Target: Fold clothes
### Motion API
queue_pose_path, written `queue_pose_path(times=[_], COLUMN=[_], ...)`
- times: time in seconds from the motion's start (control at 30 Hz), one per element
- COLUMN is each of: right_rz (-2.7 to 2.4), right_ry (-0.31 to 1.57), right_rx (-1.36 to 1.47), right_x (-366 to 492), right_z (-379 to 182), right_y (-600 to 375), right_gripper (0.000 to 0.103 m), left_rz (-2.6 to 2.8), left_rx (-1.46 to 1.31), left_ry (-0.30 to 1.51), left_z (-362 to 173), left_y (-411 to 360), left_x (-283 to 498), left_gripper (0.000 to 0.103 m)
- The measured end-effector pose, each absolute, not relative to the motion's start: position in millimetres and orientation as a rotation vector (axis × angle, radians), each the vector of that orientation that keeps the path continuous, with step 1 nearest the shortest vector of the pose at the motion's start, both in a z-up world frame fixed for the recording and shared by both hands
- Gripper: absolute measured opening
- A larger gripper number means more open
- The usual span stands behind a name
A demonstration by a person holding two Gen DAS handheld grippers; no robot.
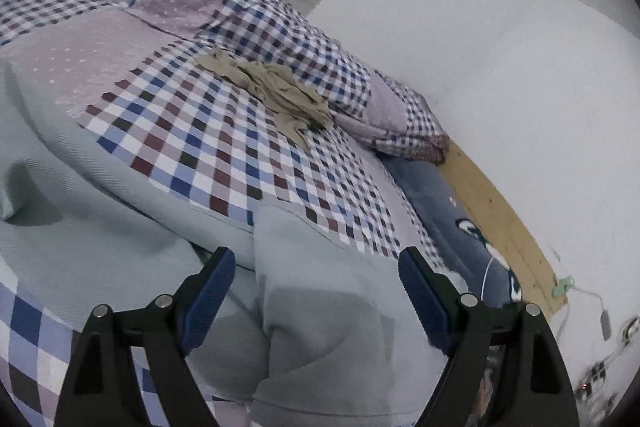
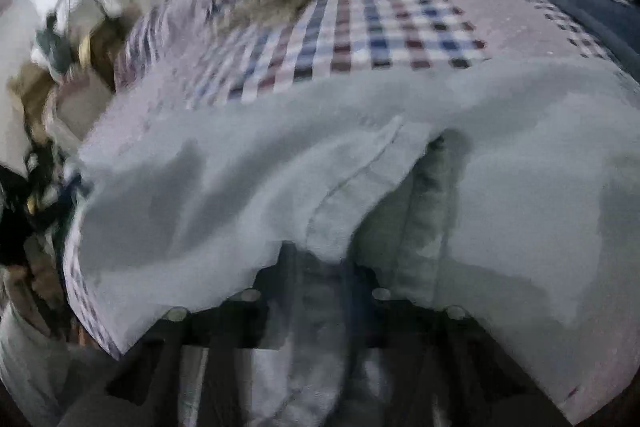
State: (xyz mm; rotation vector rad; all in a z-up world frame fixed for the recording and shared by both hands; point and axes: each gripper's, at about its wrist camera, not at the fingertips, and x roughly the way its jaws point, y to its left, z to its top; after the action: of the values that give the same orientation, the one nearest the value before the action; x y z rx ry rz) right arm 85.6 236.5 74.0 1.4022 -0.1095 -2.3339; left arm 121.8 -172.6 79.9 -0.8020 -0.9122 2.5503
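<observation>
We see a pale grey-green garment point(image 1: 120, 187) spread in loose folds over a checked bedspread point(image 1: 224, 155) on a bed, its near part bunched up right under both tools. In the left wrist view, the left gripper point(image 1: 316, 291) hangs just above the cloth with its jaws released, spread wide; the blue pads point(image 1: 212, 291) stand on either side of a raised fold of the garment, and we cannot tell whether they touch it. Farther back on the bedspread lies a small crumpled beige cloth point(image 1: 276, 87), well apart from the garment, near a checked pillow point(image 1: 400, 115). A dark blue printed sheet point(image 1: 452, 219) shows at the bed's edge beside a wooden strip point(image 1: 500, 211) and a white wall point(image 1: 500, 47).

The right wrist view is blurred. There the right gripper point(image 2: 316, 283) has its jaws clenched close together on a seamed edge of the garment, which drapes over and around the fingers.
</observation>
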Motion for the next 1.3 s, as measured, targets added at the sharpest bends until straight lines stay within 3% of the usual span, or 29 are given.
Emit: queue_pose_path(times=[0.07, 0.2, 0.37, 0.43, 0.47, 1.03, 1.07, 1.1, 1.13, 1.3], right_rz=[-2.373, -2.446, -2.488, -2.442, -2.417, -2.161, -2.172, -2.181, -2.183, -2.299], right_ry=[-0.069, -0.163, -0.152, -0.271, -0.325, -0.406, -0.376, -0.346, -0.31, -0.017], right_rx=[1.351, 1.306, 1.584, 1.549, 1.532, 1.657, 1.644, 1.63, 1.613, 1.498], right_x=[92, 95, 90, 98, 102, 43, 44, 45, 47, 62], right_z=[101, 132, 108, 107, 106, 42, 45, 48, 51, 87], right_y=[238, 260, 288, 299, 304, 285, 278, 272, 269, 239], right_gripper=[0.018, 0.022, 0.034, 0.052, 0.054, 0.069, 0.068, 0.052, 0.022, 0.01], left_rz=[2.556, 2.544, 2.545, 2.545, 2.545, 2.555, 2.555, 2.556, 2.556, 2.575], left_rx=[-0.804, -0.787, -0.819, -0.817, -0.814, -0.828, -0.828, -0.829, -0.829, -0.824], left_ry=[-0.893, -0.924, -0.939, -0.938, -0.936, -1.015, -1.026, -1.036, -1.047, -1.102], left_z=[81, 85, 80, 81, 81, 75, 74, 73, 73, 69], left_y=[-171, -177, -177, -178, -178, -191, -193, -194, -195, -206], left_x=[123, 129, 127, 128, 128, 126, 125, 124, 123, 121], left_gripper=[0.086, 0.086, 0.086, 0.086, 0.086, 0.086, 0.086, 0.086, 0.086, 0.086])
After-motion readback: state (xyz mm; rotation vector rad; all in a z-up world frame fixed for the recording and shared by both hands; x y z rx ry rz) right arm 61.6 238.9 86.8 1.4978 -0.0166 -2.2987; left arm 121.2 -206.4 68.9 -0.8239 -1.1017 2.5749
